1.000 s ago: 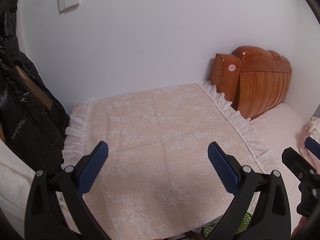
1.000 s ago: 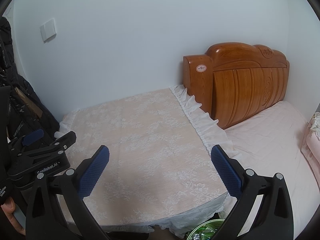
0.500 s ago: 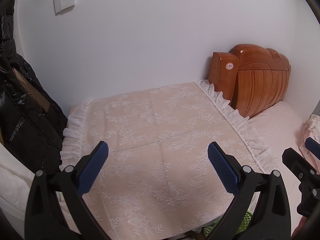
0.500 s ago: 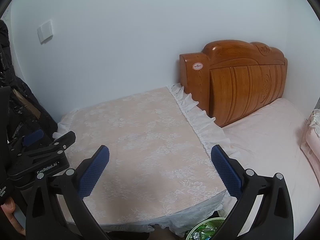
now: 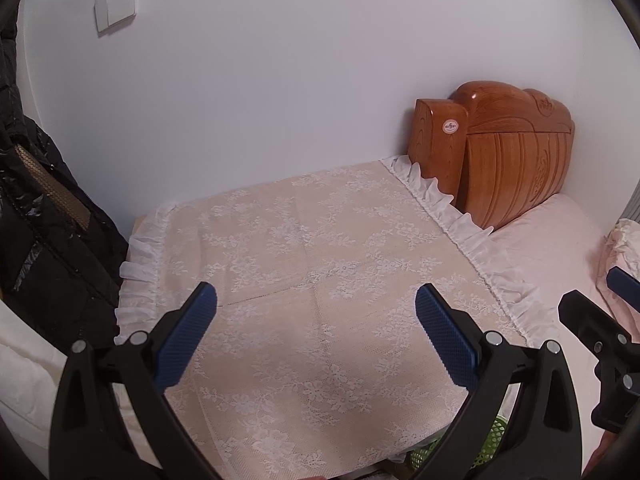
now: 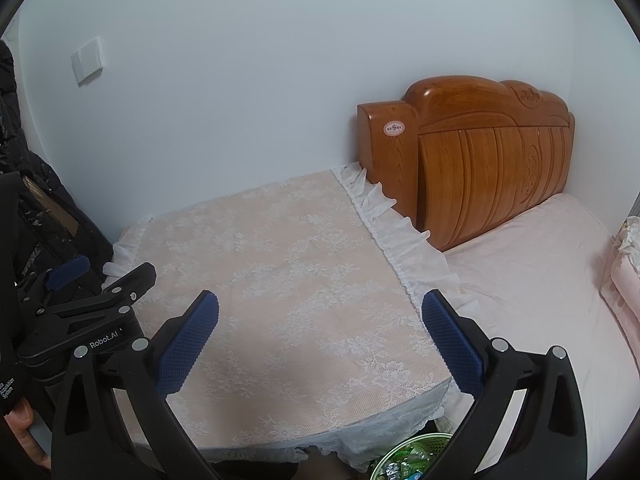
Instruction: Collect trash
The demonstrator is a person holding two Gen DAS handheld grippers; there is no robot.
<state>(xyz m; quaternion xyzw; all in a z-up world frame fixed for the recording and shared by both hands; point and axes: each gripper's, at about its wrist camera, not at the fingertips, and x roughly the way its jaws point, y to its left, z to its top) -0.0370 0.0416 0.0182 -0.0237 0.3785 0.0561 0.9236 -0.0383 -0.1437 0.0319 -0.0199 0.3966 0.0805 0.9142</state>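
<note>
A round green mesh waste basket (image 6: 416, 456) sits low at the table's front right corner, partly hidden by the lace cloth's hem. Crumpled wrappers (image 6: 404, 465), green and pale, lie inside it; their details are too small to tell.

You are in a home bedroom: a carved wooden headboard (image 6: 488, 152) stands against the white wall, a pink-sheeted bed (image 6: 532, 280) lies below it, a lace-covered bedside tabletop (image 6: 288, 280) sits beside it, and a black padded jacket (image 5: 36, 220) hangs nearby under a light switch (image 5: 115, 5).
</note>
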